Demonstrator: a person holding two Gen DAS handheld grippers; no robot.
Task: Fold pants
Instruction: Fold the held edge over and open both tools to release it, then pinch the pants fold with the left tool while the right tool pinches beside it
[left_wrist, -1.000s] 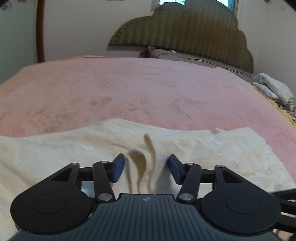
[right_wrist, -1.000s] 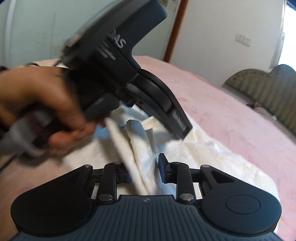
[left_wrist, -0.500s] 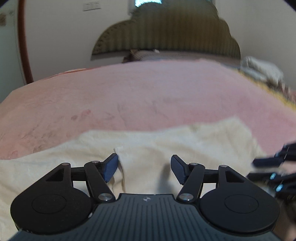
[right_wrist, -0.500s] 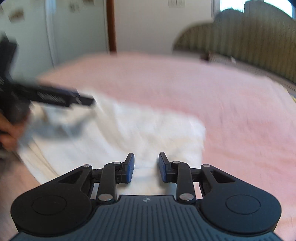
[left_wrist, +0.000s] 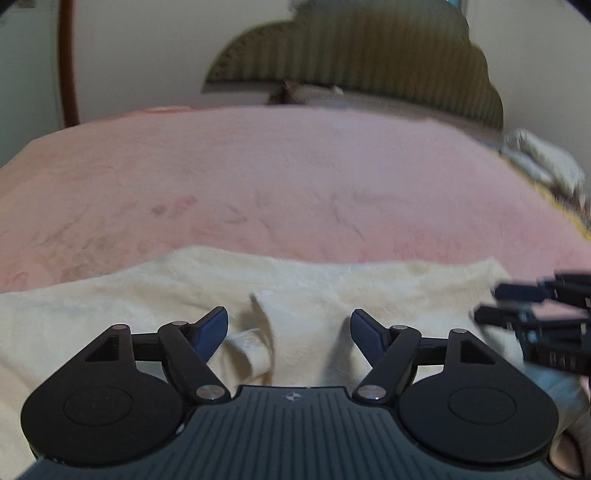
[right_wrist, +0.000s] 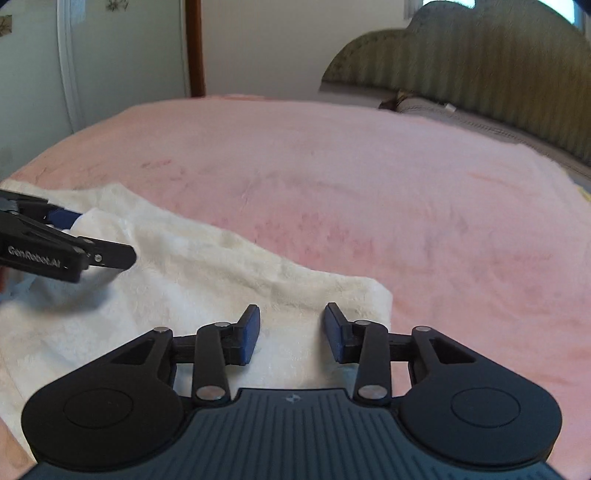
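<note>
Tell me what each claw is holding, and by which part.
Nothing is held. Both the left claw and the right claw are opening above the cream pants, pads clear of the fabric.

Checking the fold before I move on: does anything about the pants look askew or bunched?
Yes. A raised pleat of cream fabric stands up from the pants between the opening left tongs, so that patch isn't flat. The rest lies smooth on the pink blanket; the opening right tongs hover near one corner.
</note>
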